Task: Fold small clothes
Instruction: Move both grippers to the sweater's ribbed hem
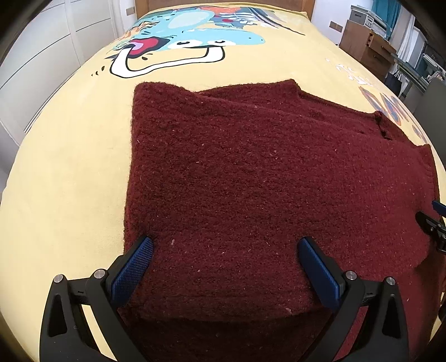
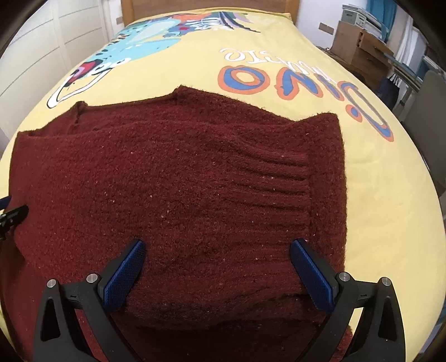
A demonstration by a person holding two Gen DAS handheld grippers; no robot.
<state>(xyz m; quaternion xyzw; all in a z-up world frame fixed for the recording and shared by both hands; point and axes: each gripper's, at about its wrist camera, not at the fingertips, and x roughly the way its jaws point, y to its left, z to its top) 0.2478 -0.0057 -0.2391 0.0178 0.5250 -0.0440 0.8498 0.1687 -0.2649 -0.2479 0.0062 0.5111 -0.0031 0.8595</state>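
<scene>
We look from both wrists low and close over the near edge of the dark red knit, facing up the yellow bedspread toward the headboard. Both views share the knit; the left view sits leftward, the right rightward.
</scene>
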